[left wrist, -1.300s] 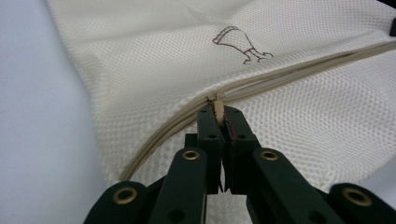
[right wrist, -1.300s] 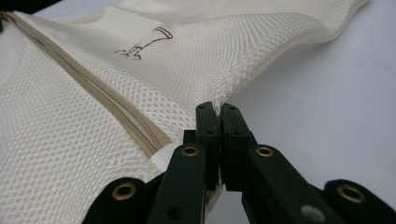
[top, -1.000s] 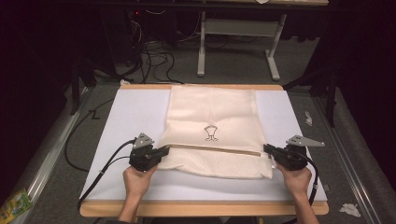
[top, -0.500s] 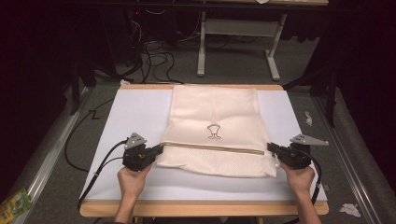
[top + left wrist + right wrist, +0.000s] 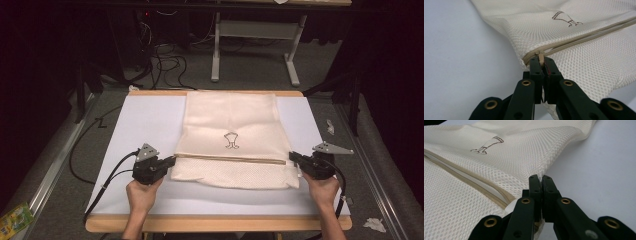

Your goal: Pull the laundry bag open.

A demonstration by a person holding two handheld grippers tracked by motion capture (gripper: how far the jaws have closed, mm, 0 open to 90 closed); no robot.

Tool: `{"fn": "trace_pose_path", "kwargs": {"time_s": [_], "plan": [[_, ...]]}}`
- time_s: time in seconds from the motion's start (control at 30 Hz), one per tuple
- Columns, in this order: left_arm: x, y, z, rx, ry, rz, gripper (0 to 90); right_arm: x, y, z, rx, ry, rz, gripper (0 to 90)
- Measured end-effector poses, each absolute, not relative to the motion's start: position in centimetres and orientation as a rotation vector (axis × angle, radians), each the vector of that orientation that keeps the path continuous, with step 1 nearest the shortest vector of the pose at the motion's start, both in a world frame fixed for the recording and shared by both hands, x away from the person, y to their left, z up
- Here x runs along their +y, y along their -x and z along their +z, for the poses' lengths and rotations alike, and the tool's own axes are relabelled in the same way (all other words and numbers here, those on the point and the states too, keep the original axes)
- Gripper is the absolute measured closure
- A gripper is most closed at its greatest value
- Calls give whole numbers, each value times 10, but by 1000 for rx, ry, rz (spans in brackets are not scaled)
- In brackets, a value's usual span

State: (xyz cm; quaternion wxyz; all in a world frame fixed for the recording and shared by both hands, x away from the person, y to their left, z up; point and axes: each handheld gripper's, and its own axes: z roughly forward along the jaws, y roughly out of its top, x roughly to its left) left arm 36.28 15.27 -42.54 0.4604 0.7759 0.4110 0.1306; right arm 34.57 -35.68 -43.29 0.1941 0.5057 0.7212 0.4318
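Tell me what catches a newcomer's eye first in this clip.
A cream mesh bag lies flat mid-table on the white mat, a small dark emblem at its centre. The left tongs are shut on the zipper end at the bag's left edge; the right tongs pinch its right edge.

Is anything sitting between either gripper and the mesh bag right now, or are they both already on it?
Nothing visible stands between them. The left gripper is shut on the zipper pull at one end of the mesh bag; the right gripper is shut on the bag's opposite edge.
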Motion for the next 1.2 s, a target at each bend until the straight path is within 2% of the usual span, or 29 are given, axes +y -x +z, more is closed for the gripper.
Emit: {"fn": "trace_pose_path", "kwargs": {"time_s": [0.7, 1.2], "plan": [[159, -357, -426, 1018, -1911, 284, 869, -352, -348, -430, 2061, -1399, 1127, 885], [160, -353, -430, 1018, -1925, 263, 867, -347, -342, -442, 2114, -1375, 1052, 860]]}}
